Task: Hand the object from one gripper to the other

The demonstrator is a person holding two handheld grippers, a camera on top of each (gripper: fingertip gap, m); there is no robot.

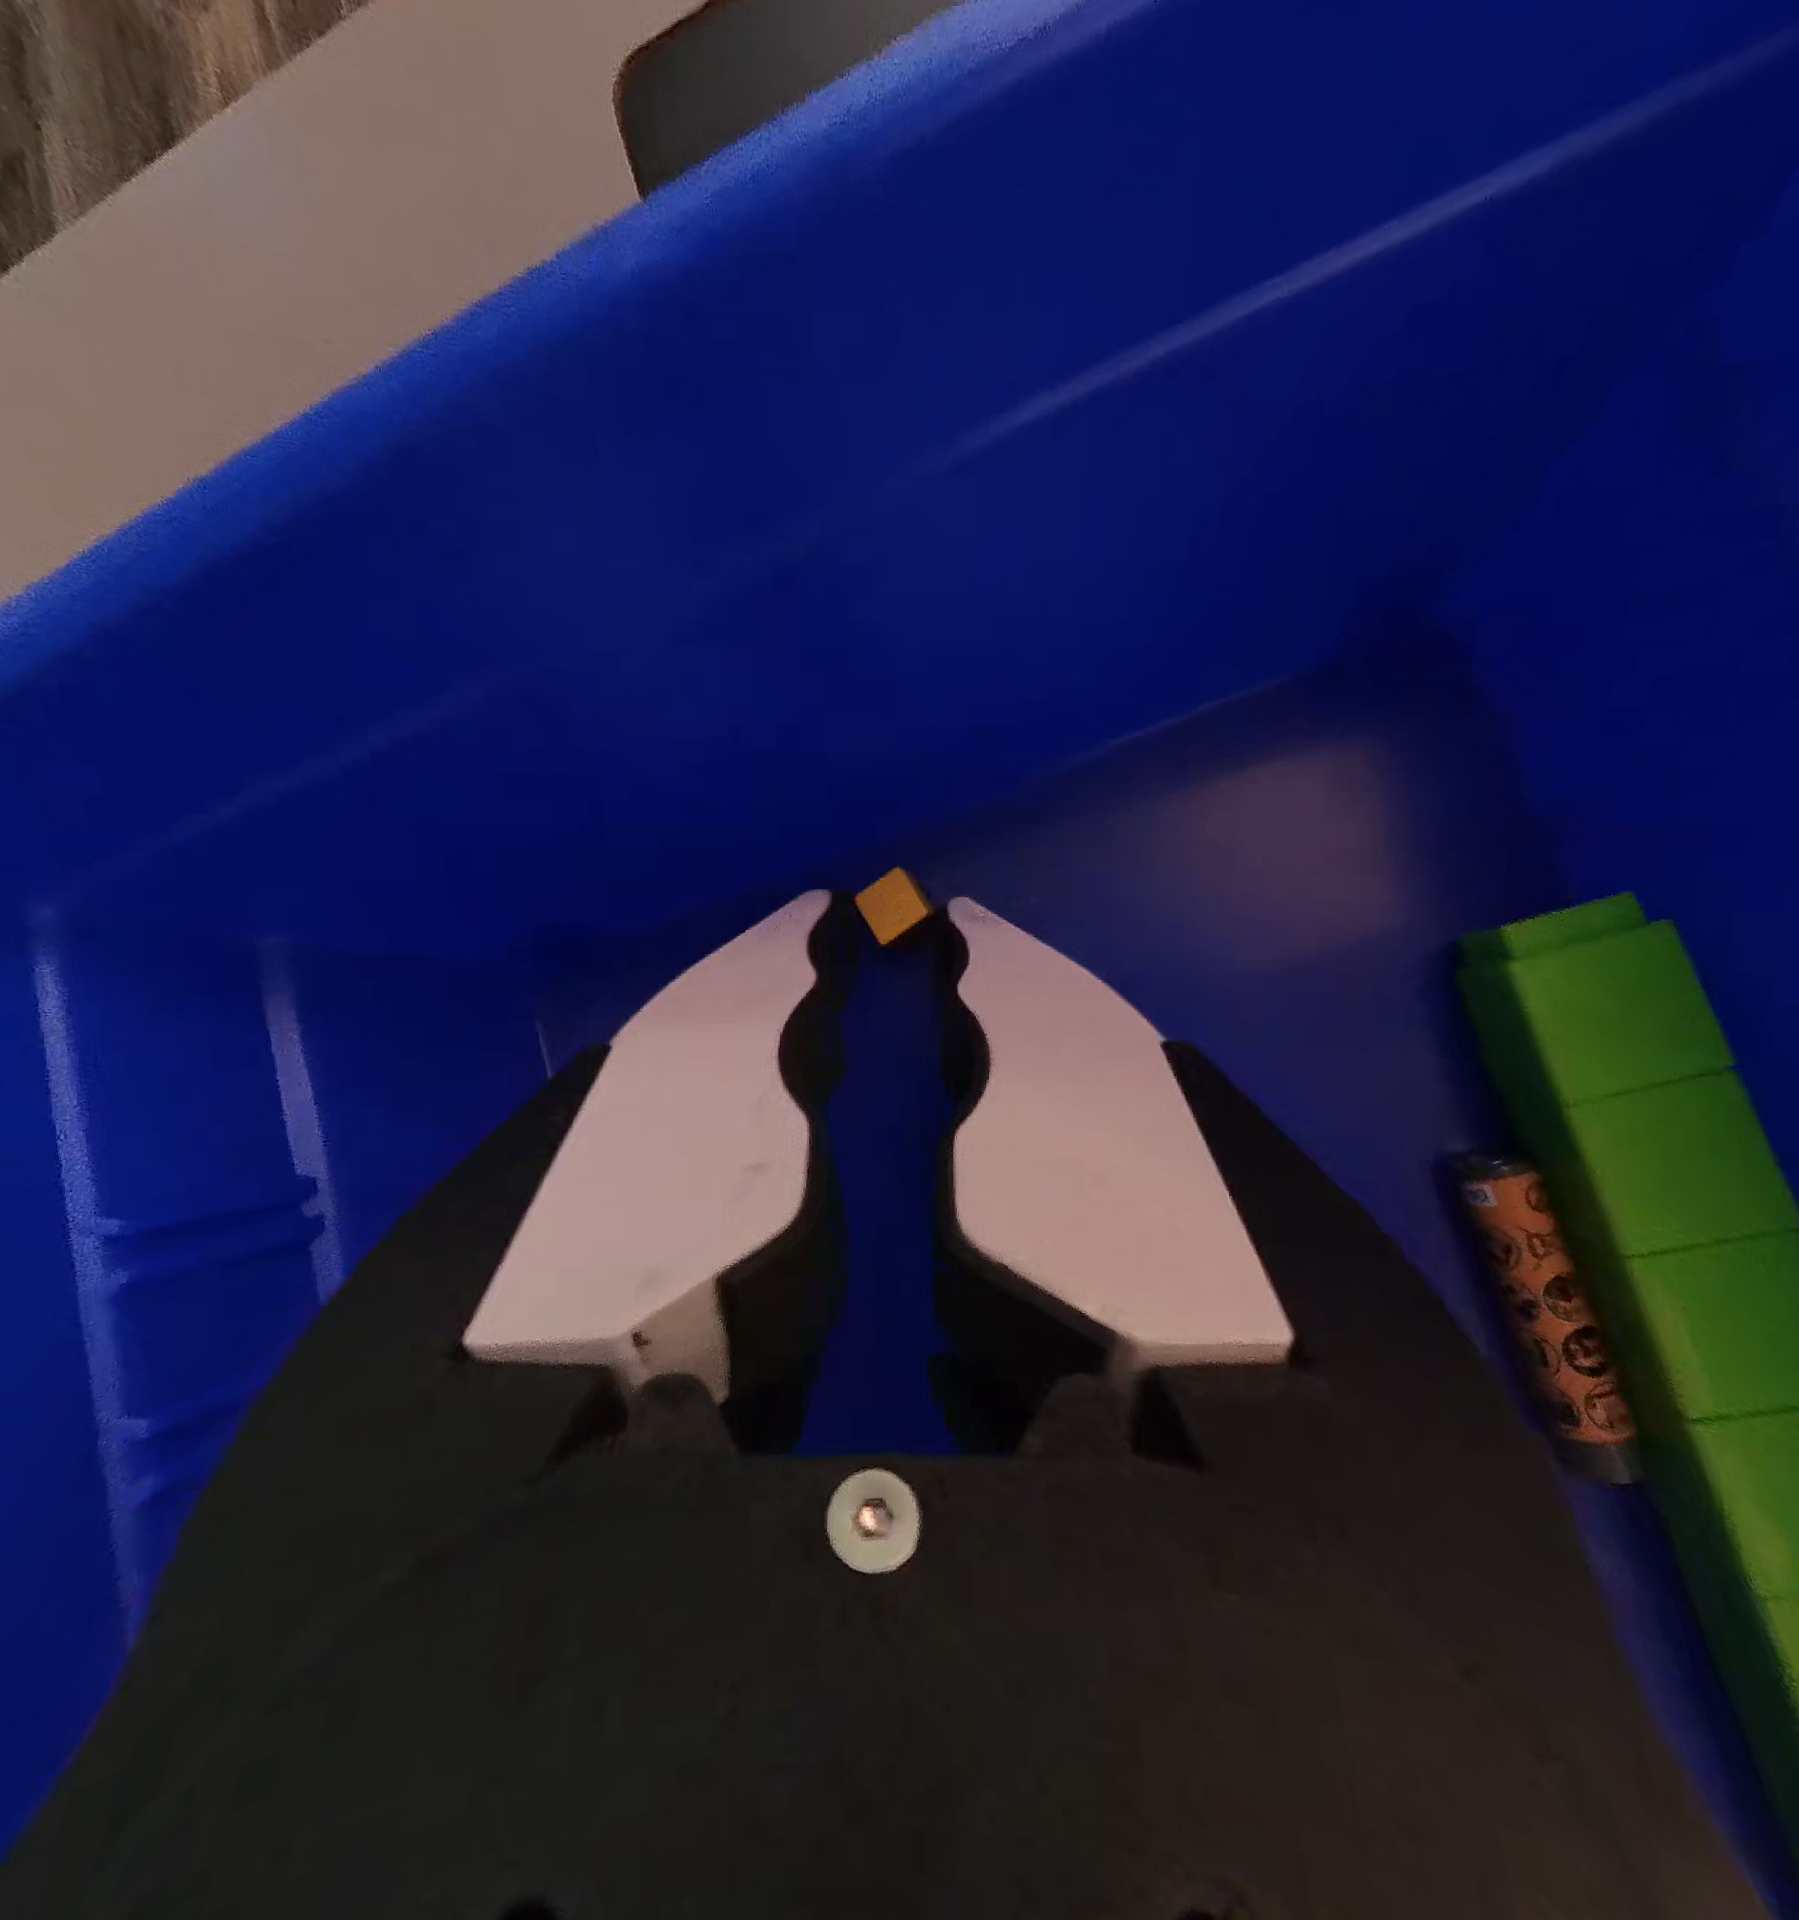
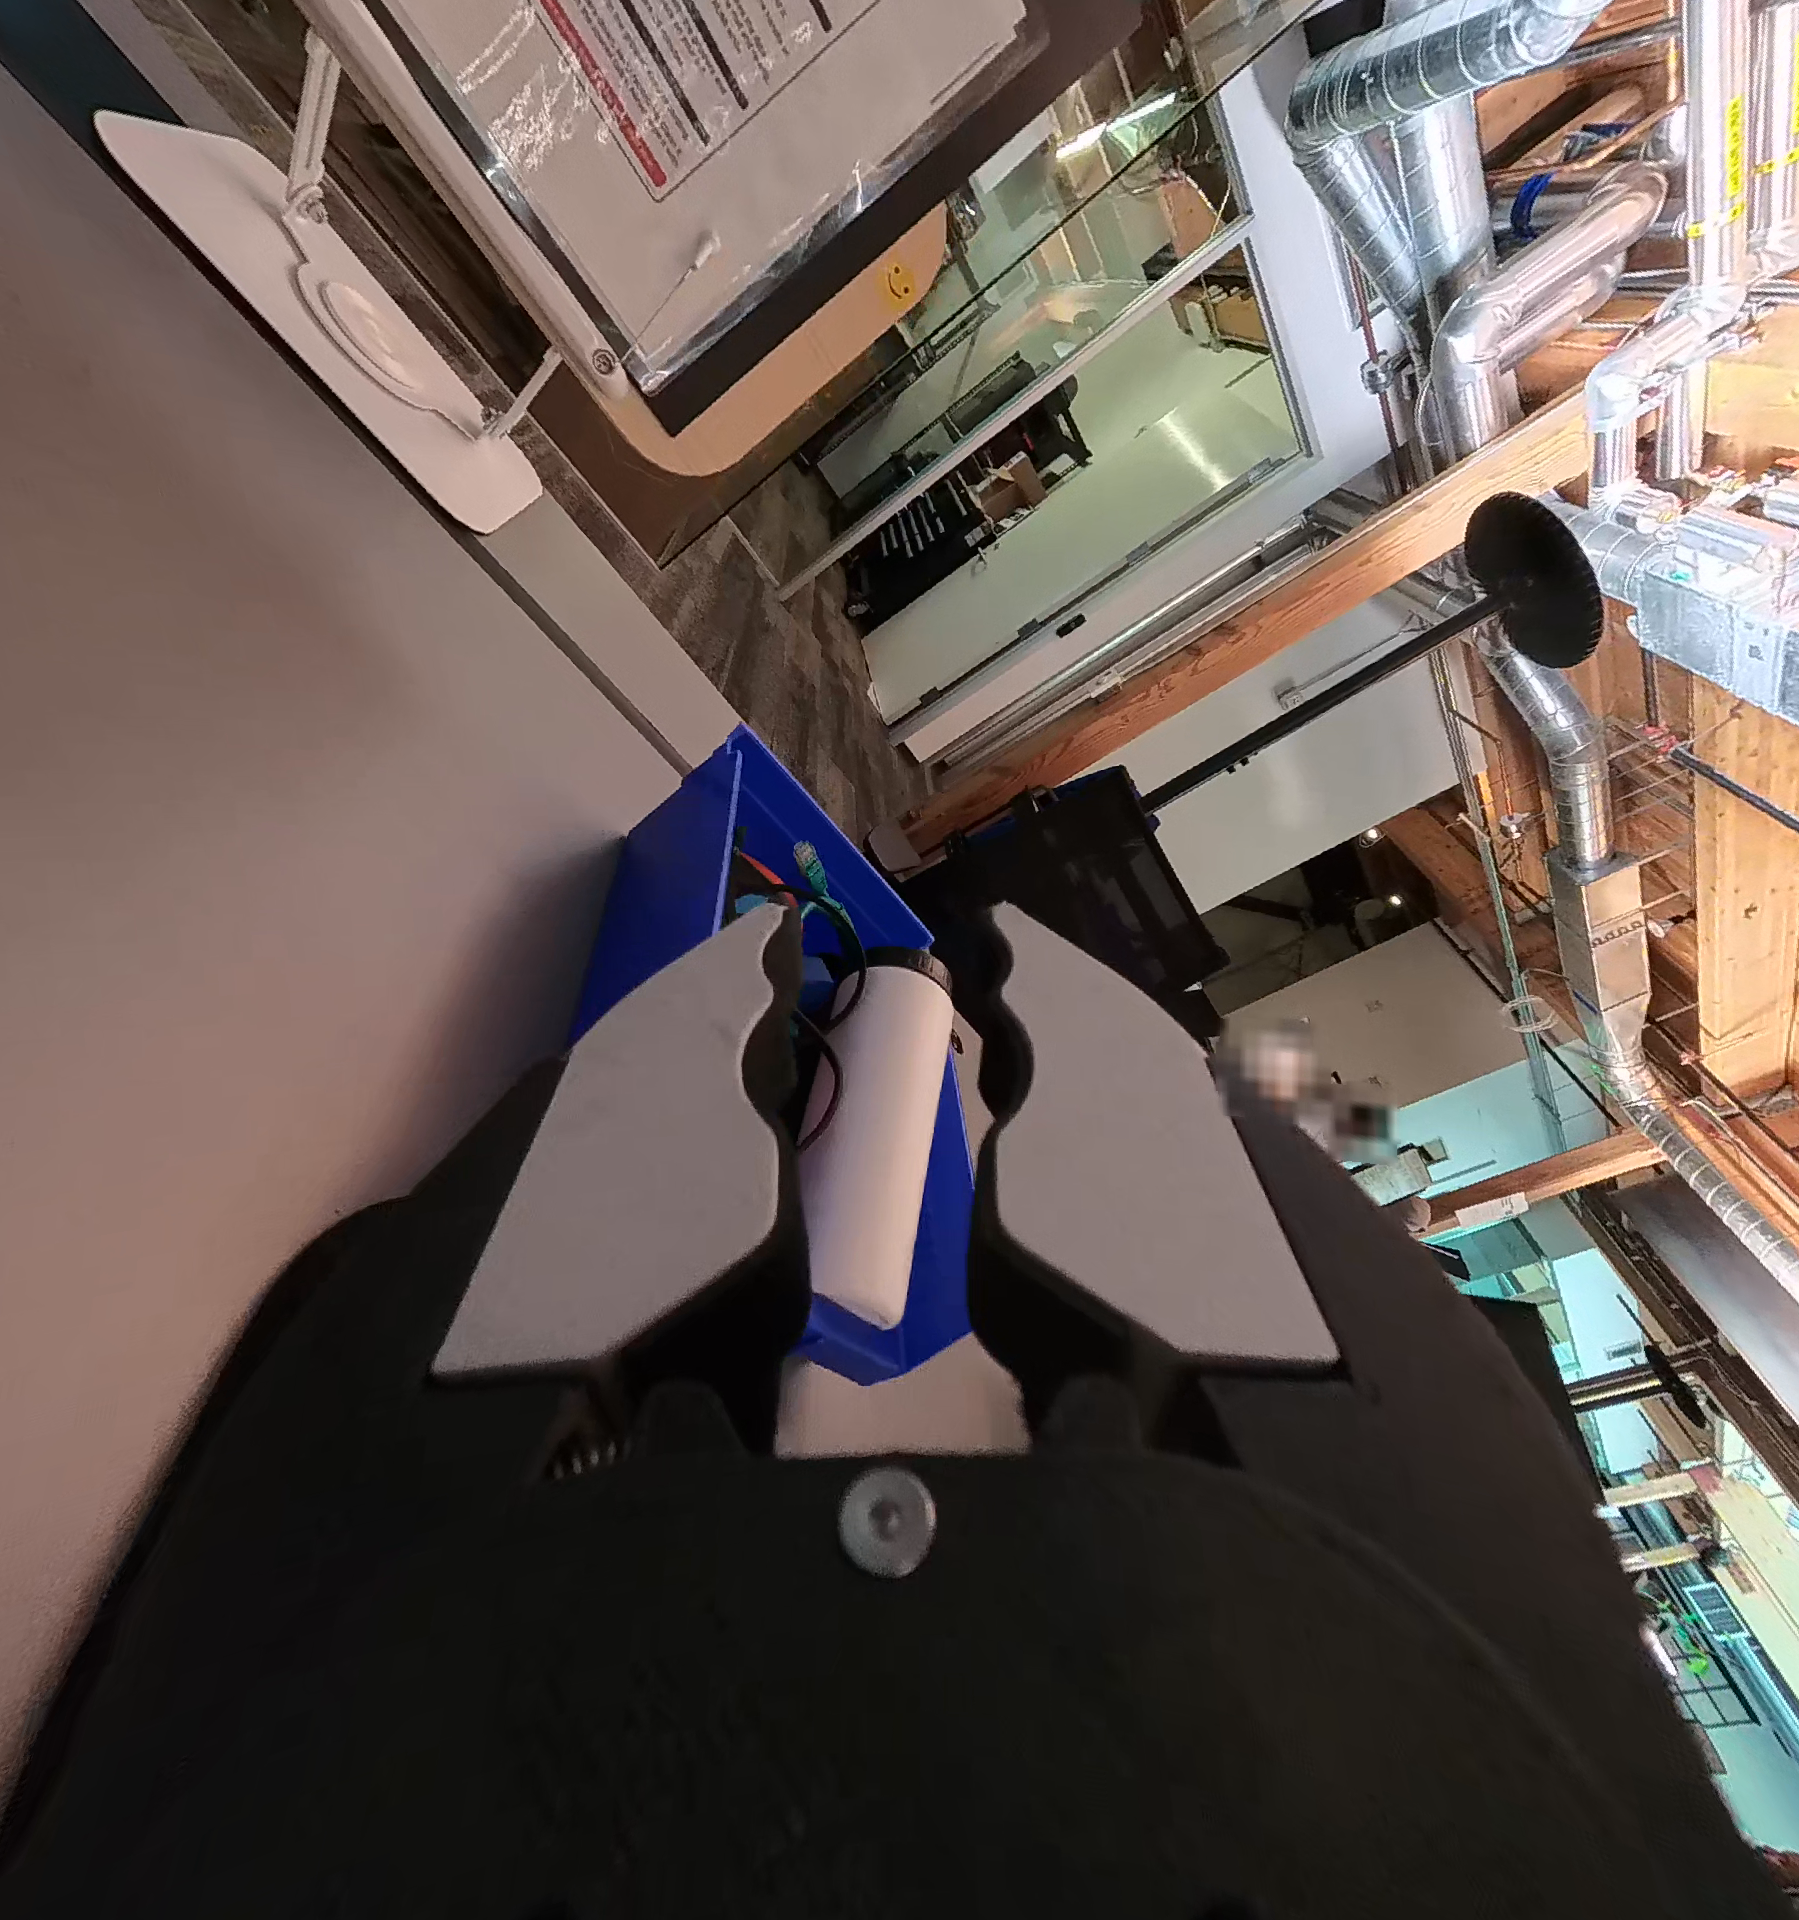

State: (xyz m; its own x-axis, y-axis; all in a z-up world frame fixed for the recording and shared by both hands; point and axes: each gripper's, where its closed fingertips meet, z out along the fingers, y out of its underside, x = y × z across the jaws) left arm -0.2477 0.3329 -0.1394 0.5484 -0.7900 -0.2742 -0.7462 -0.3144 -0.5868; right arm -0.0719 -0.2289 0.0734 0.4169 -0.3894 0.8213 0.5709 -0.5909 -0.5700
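Note:
In the left wrist view my left gripper reaches down into a blue bin. Its fingertips are pinched on a small yellow cube, close to the bin's corner. In the right wrist view my right gripper is open and holds nothing. It hovers above a grey table and points at another blue bin. That bin holds a white roll and some cables, both seen through the gap between the fingers. Neither gripper shows in the other's view.
A green bar of joined blocks and an orange patterned battery-like cylinder lie along the right wall of the left gripper's bin. A flat white stand sits at the table's far edge. A room with pipes and glass walls lies beyond. One gripper's finger ends stand about 65 cm off the other's.

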